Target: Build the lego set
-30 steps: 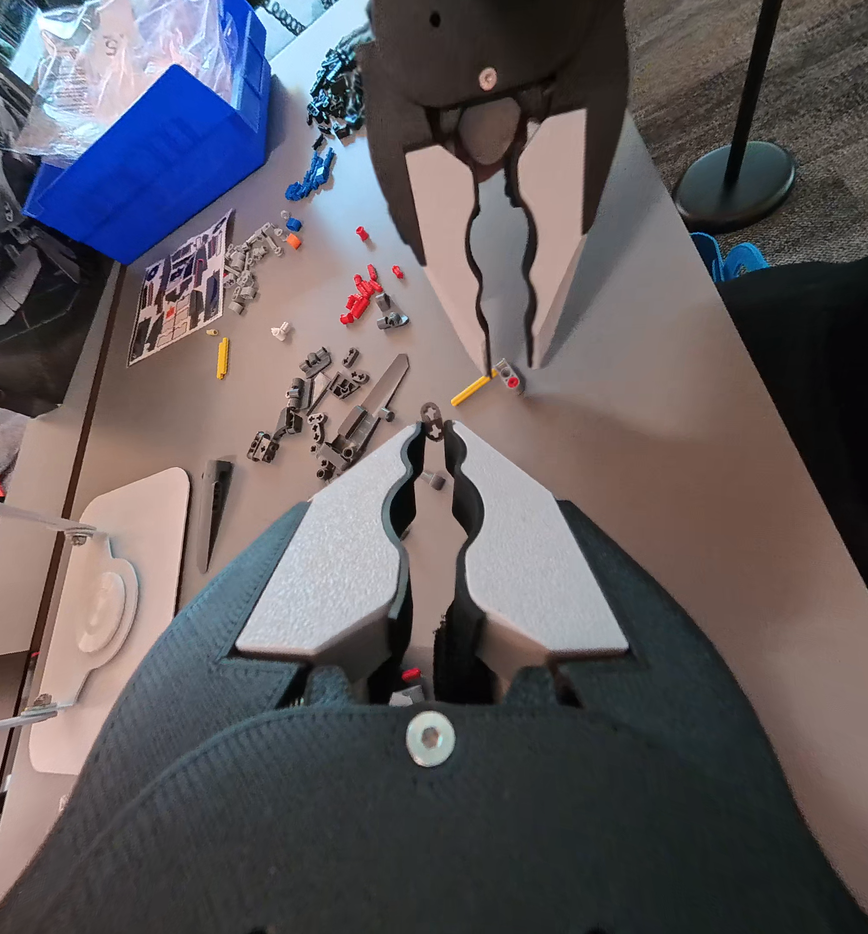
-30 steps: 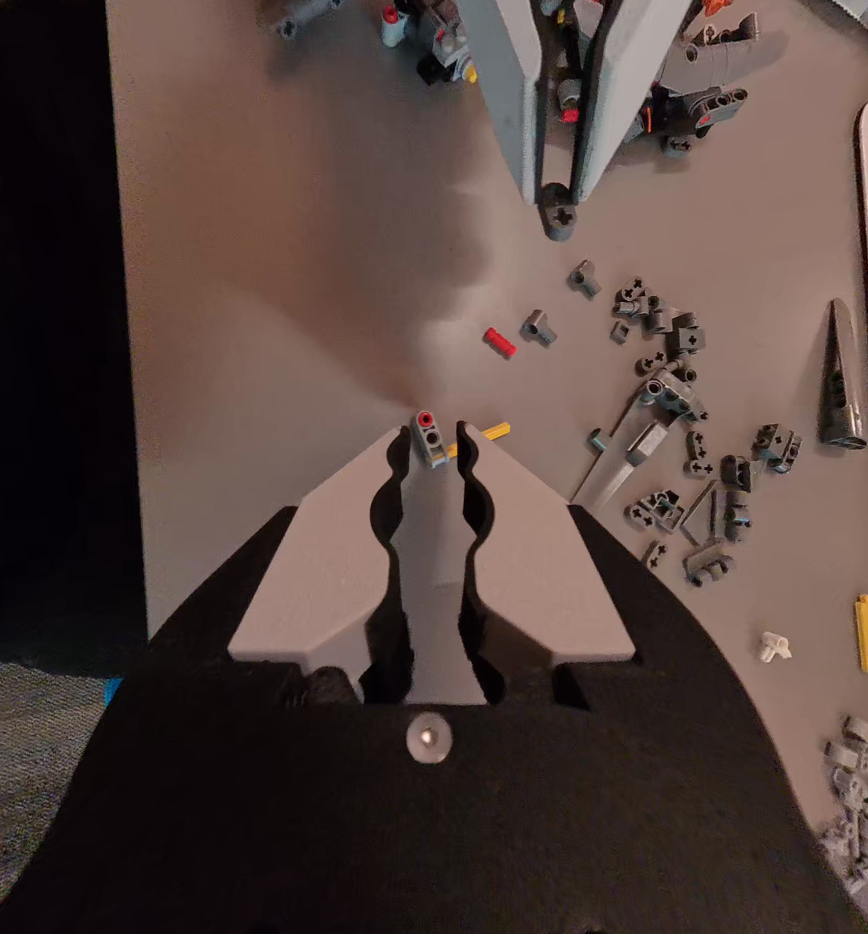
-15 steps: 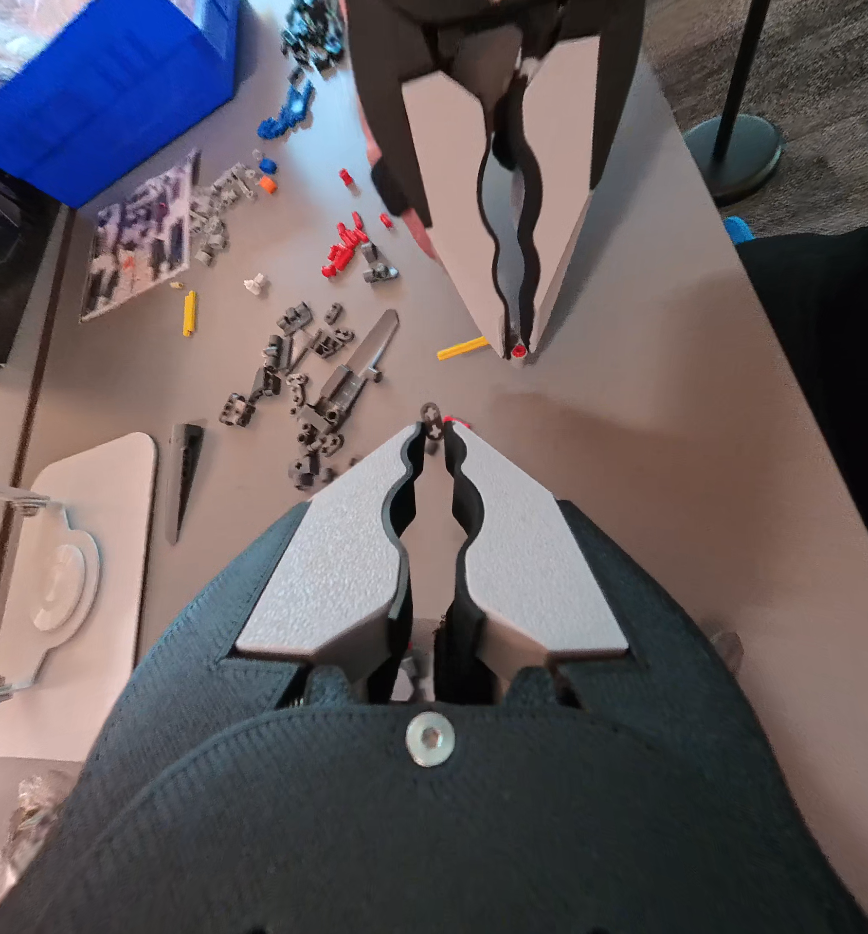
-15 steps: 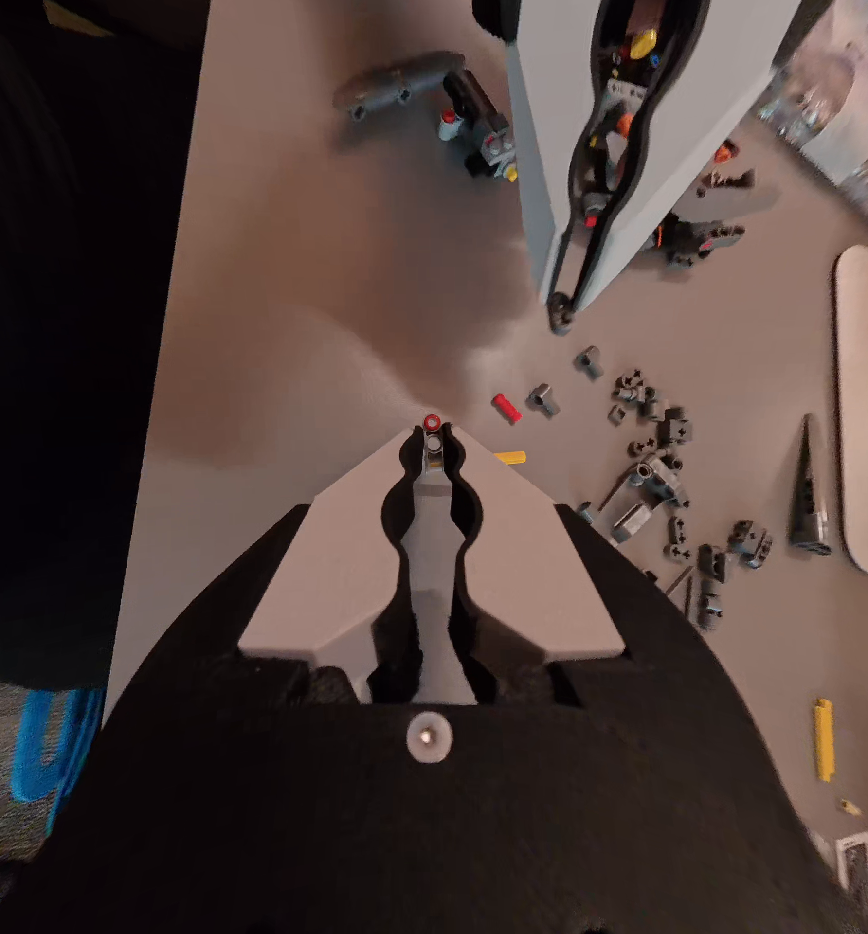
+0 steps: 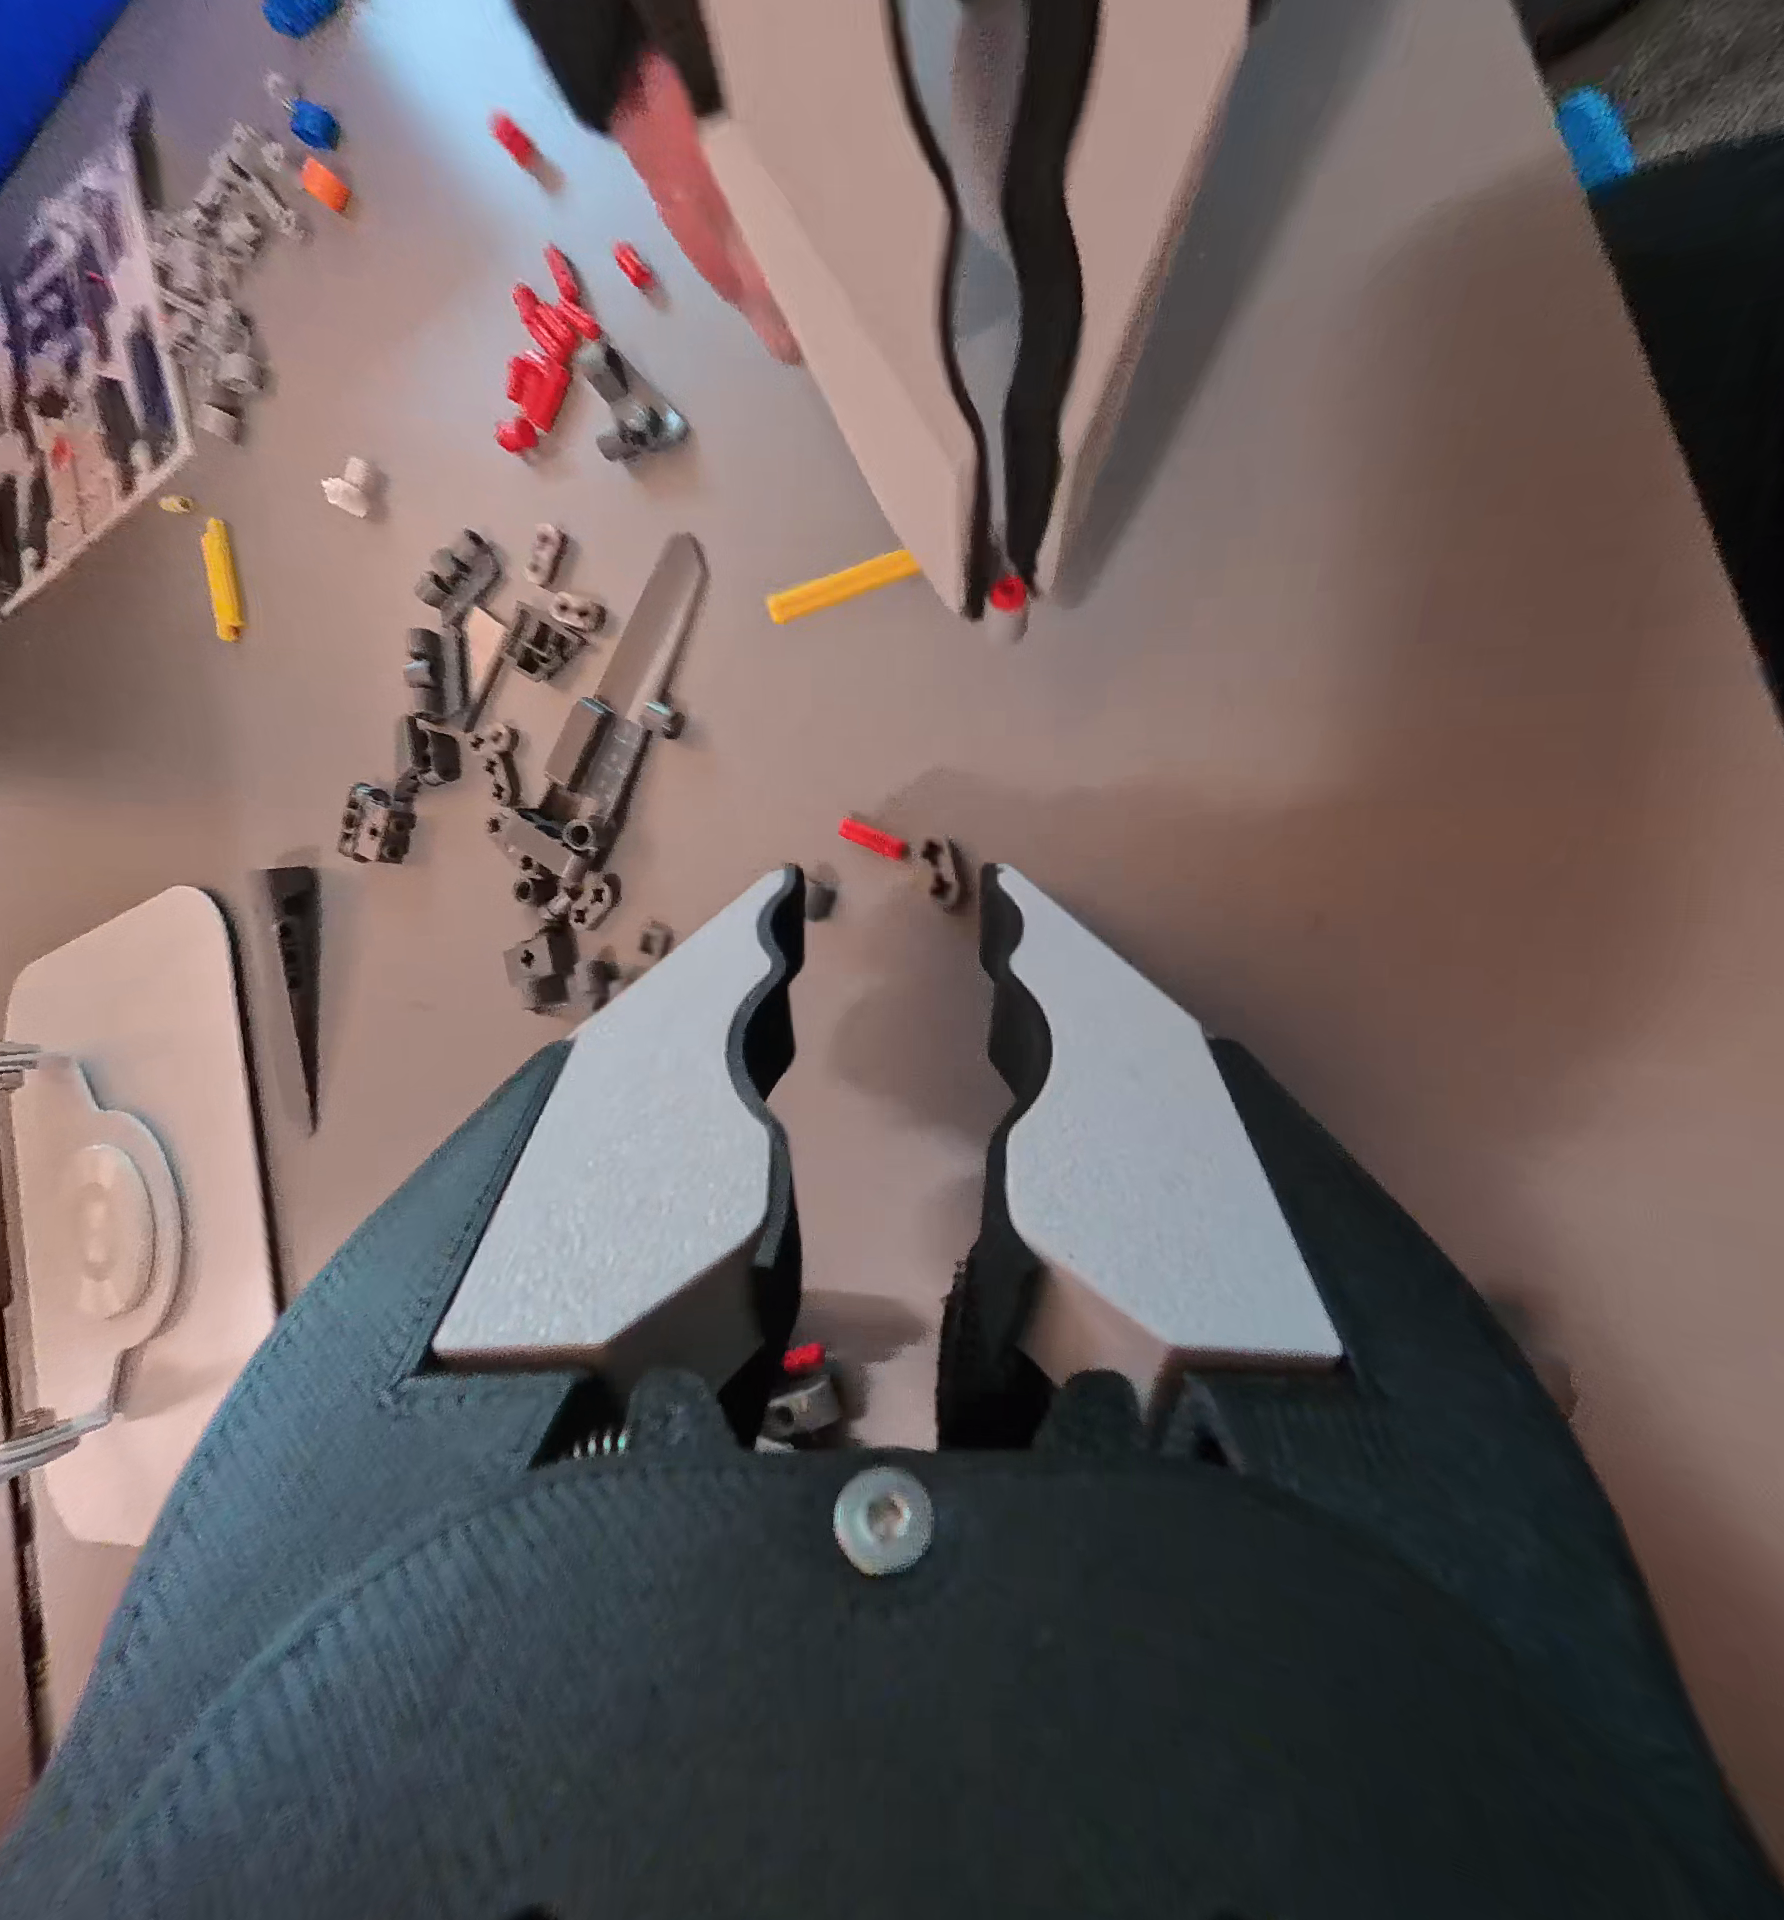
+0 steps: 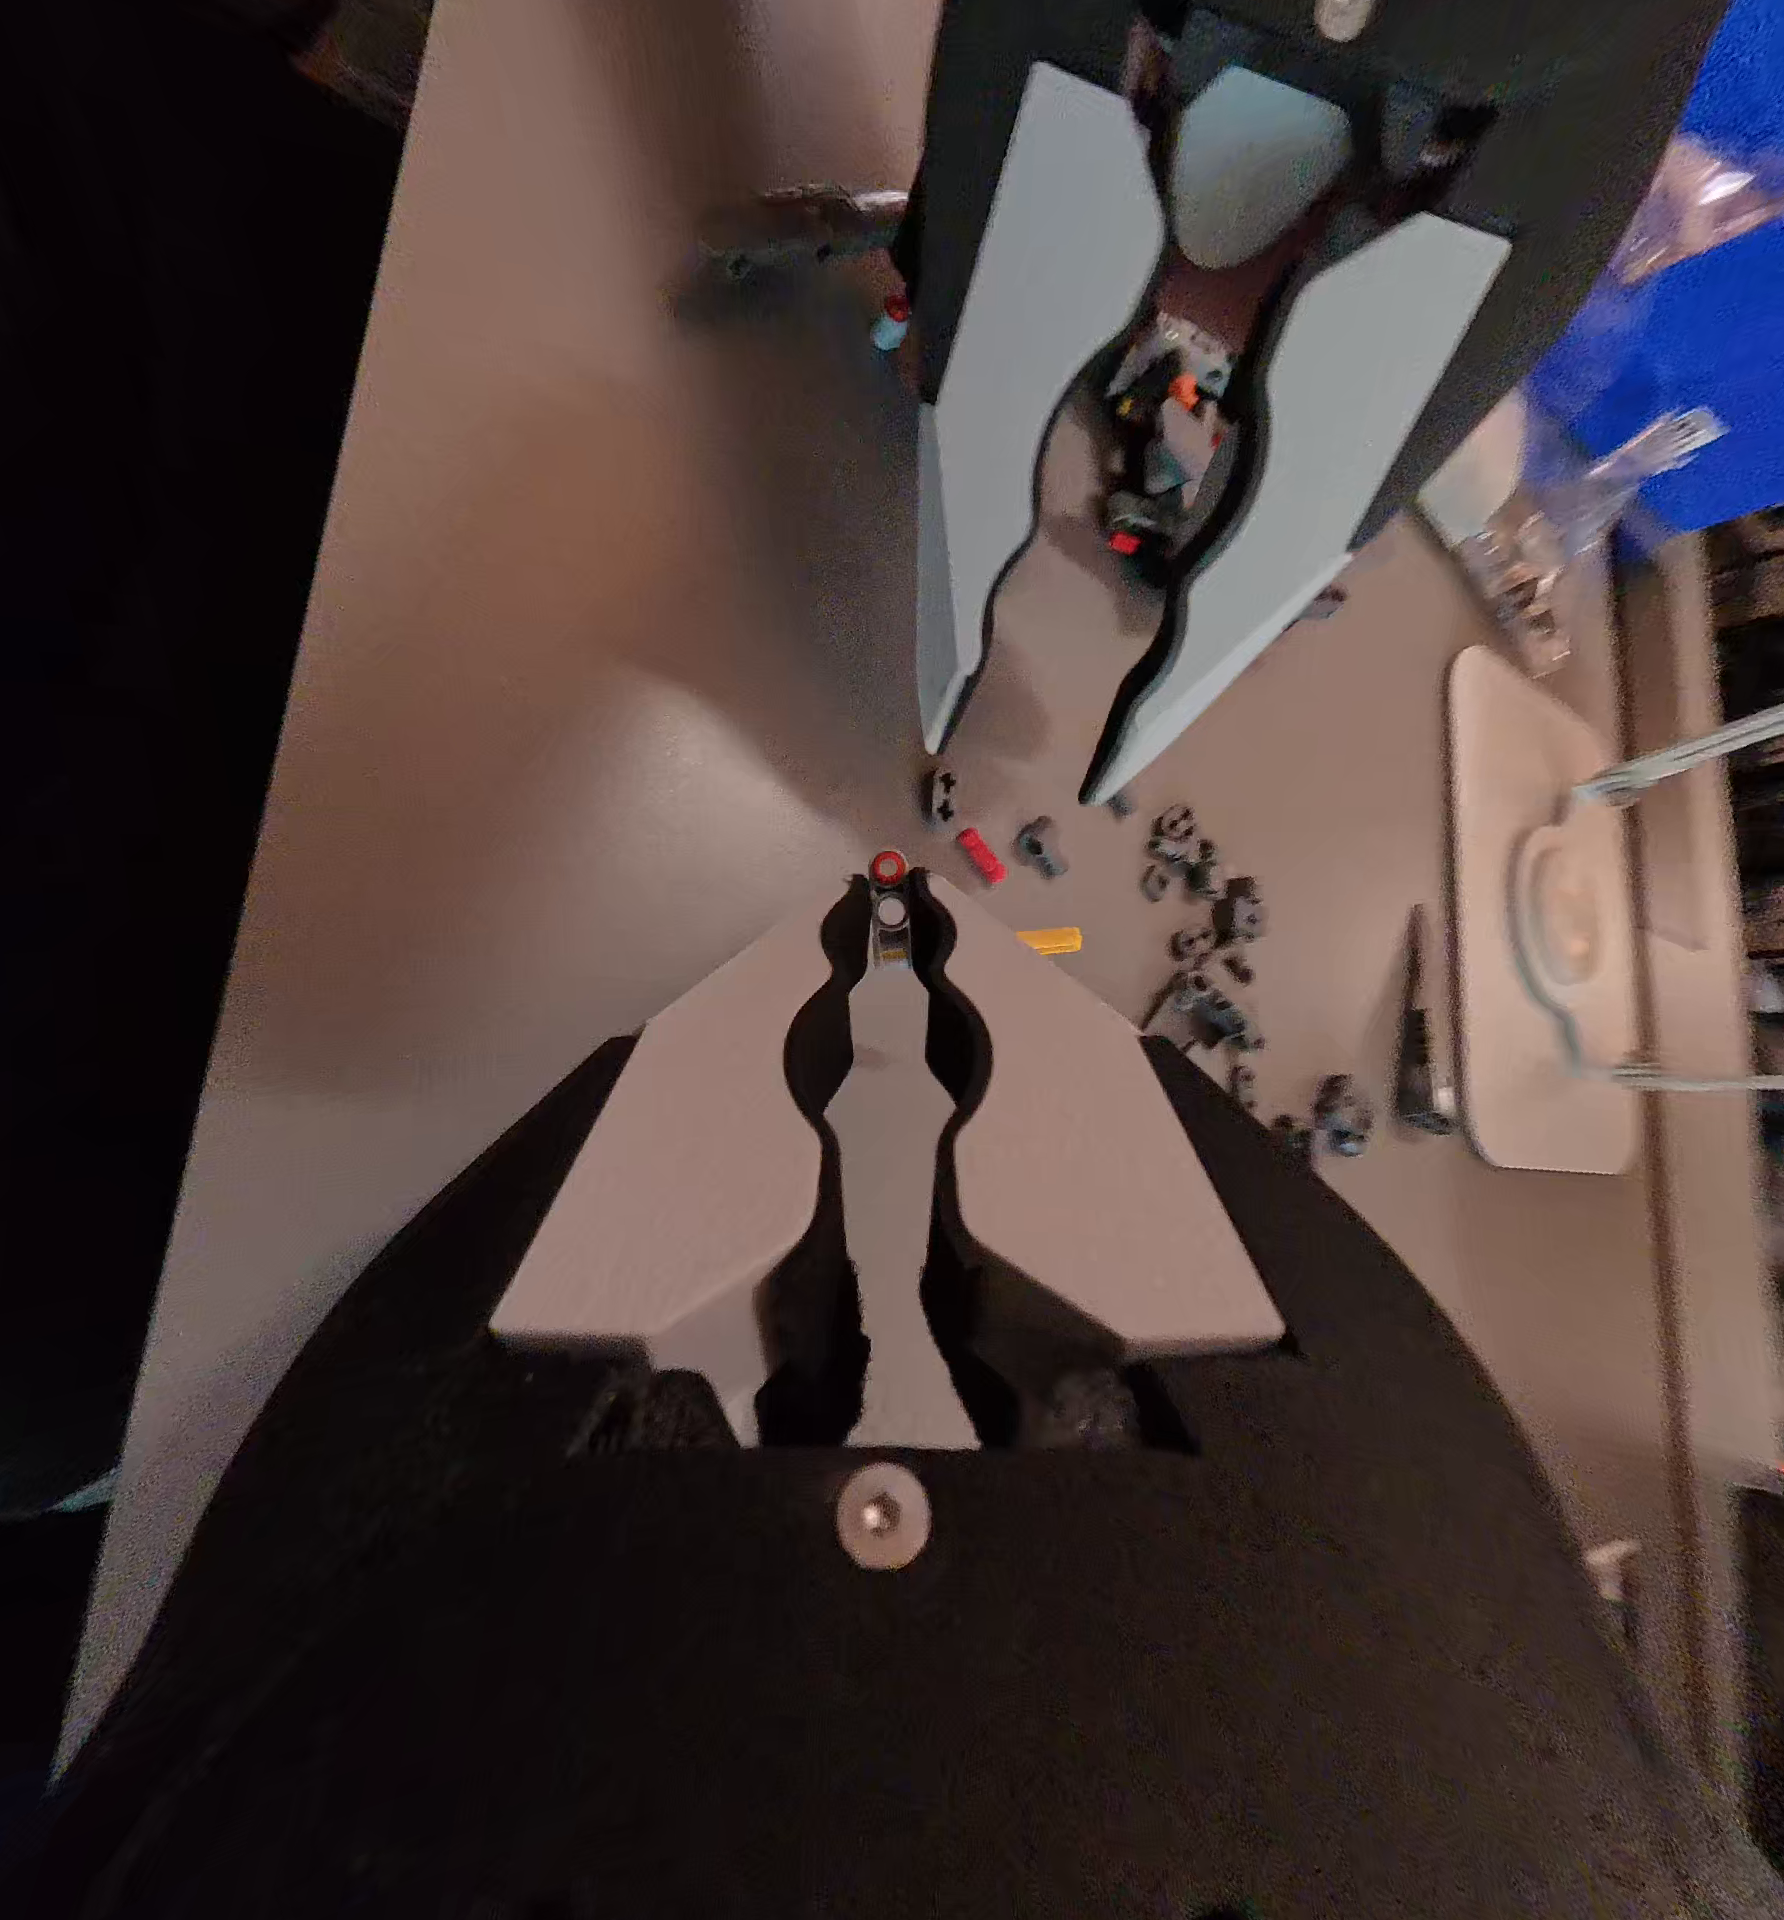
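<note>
Right tongs [image 6: 889, 906]: jaws nearly closed, pads pressing on both sides of a small grey connector [image 6: 889, 928] with a red pin [image 6: 888, 865] in its outer hole, held clear of the table [image 6: 555, 727]. Left tongs [image 5: 888, 894]: jaws apart, nothing between them; a dark two-hole link [image 5: 945, 871] lies on the table just inside the right fingertip [image 5: 1002, 904], apparently untouched, though blur makes this uncertain, and a loose red peg [image 5: 872, 837] lies just ahead. Beyond the right tongs to one side lies a yellow axle [image 5: 843, 586]; farther out, a scatter of grey parts [image 5: 514, 727].

Handling, as a judgement: the connector is light, rigid and smooth plastic, liable to pivot or slip. It is best gripped across its flat side faces, as here, leaving the pin end free.
</note>
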